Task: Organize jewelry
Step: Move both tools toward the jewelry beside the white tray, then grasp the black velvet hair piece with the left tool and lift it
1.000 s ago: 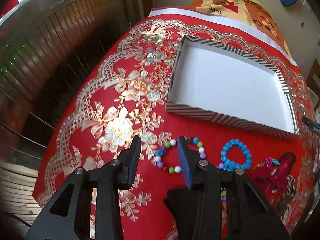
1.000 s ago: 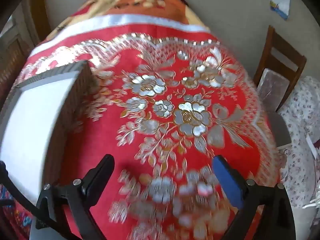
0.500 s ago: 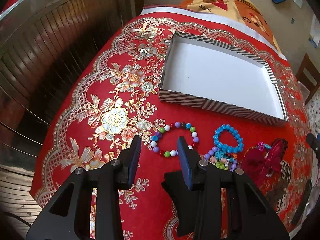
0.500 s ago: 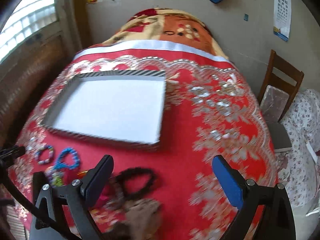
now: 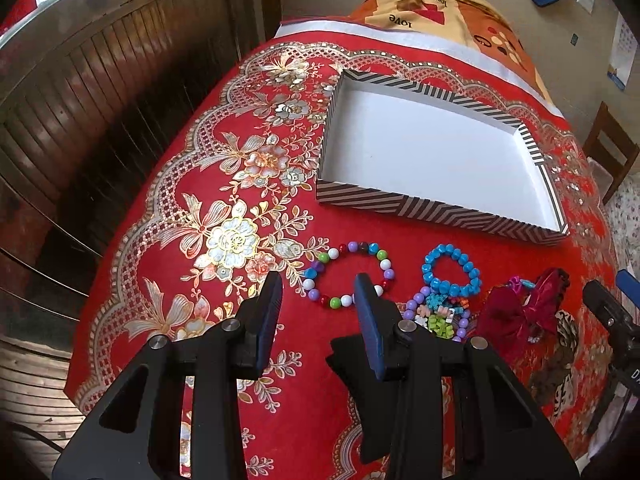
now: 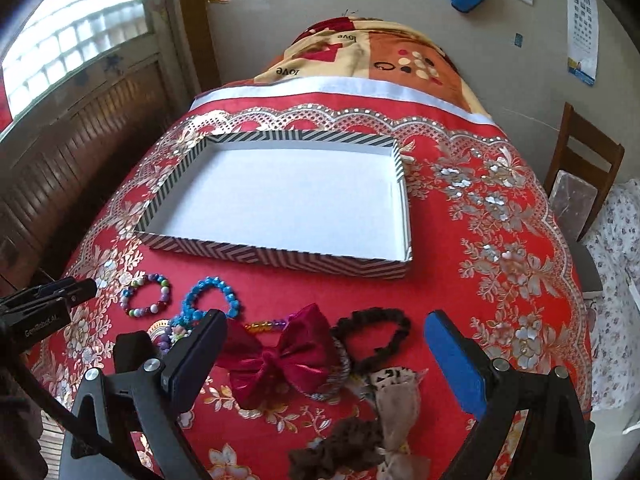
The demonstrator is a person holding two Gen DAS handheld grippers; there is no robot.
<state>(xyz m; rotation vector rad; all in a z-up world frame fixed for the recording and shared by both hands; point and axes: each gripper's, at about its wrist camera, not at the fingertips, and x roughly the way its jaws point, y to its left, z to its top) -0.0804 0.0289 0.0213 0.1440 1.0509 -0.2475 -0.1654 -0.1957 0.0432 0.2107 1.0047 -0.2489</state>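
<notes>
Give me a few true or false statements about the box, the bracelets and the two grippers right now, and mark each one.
1. The striped box has nothing in it. True.
2. The blue bracelet lies inside the box. False: it lies on the red cloth, in front of the box.
3. The left gripper is shut on the colourful bracelet. False: it is open and holds nothing.
4. The right gripper is open. True.
5. The red bow lies on the cloth. True.

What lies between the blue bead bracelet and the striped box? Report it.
Only bare red embroidered cloth between the blue bead bracelet and striped cardboard box, clearest in the left wrist view.
</notes>
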